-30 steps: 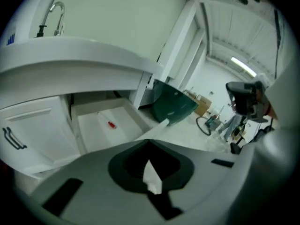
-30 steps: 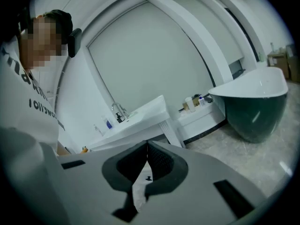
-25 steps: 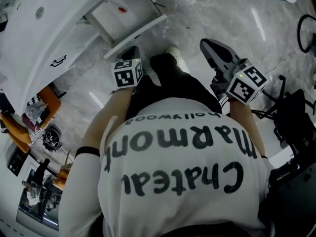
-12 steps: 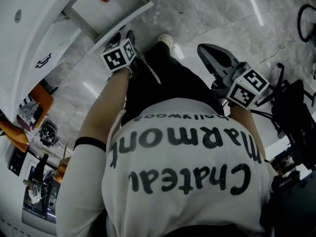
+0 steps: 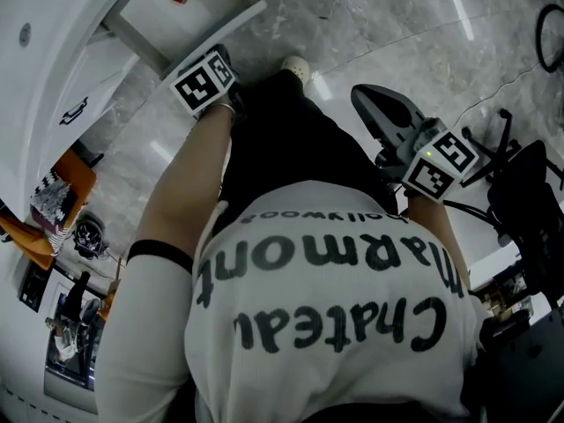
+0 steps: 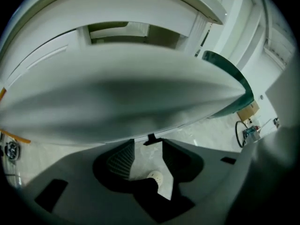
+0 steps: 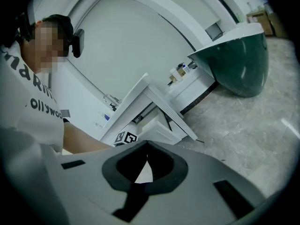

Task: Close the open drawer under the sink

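So the shirt (image 5: 335, 298) reads "Chateau Marmont Hollywood"; left gripper (image 6: 148, 144) jaws have just been opening, nothing between, near the open drawer (image 5: 204, 37); right gripper (image 7: 147, 146) is pinched together.

Grey marble floor (image 5: 397, 25); green bathtub (image 7: 239, 64) on it.

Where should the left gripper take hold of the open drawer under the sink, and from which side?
I would take the drawer's front panel at its top edge, coming from above on the room side. It is a broad flat board standing out from the cabinet, with no handle in view. The left gripper, its jaws just opened with nothing between them, hangs right before it.
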